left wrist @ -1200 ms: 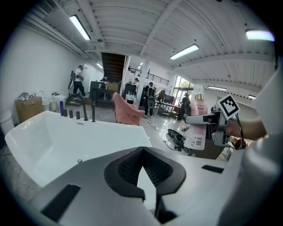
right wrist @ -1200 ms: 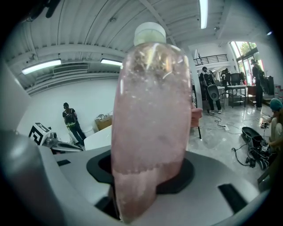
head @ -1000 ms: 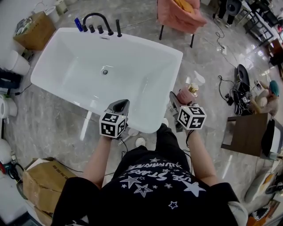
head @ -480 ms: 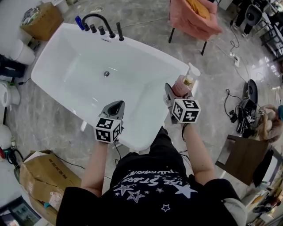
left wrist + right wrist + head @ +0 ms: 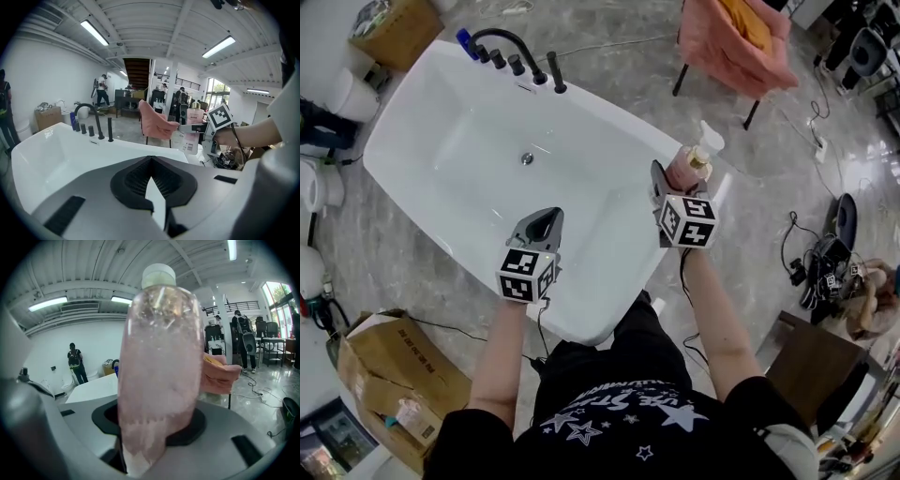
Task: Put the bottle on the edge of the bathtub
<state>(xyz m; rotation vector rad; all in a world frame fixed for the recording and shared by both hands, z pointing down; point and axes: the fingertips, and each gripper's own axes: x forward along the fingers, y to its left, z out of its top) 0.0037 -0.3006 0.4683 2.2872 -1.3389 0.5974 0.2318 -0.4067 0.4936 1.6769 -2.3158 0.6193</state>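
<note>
The white bathtub (image 5: 623, 122) fills the middle of the head view. My right gripper (image 5: 675, 180) is shut on a pink bottle (image 5: 689, 169) with a white pump top, held upright over the tub's far right corner. In the right gripper view the bottle (image 5: 159, 371) stands between the jaws and hides most of what is ahead. In the left gripper view the bottle (image 5: 193, 119) hangs just above the rim (image 5: 140, 151); I cannot tell whether it touches. My left gripper (image 5: 546, 220) is shut and empty over the tub's near rim, its tips (image 5: 150, 159) meeting.
A black faucet (image 5: 511, 42) with knobs stands at the tub's far end. Behind the tub is a pink chair (image 5: 731, 47). Cardboard boxes (image 5: 384, 370) lie at the near left, cables (image 5: 825, 262) and a brown stool (image 5: 811, 352) on the floor at right.
My right gripper has carried the bottle from over the floor beside the tub to its far right corner. The left gripper has come in over the tub's near rim.
</note>
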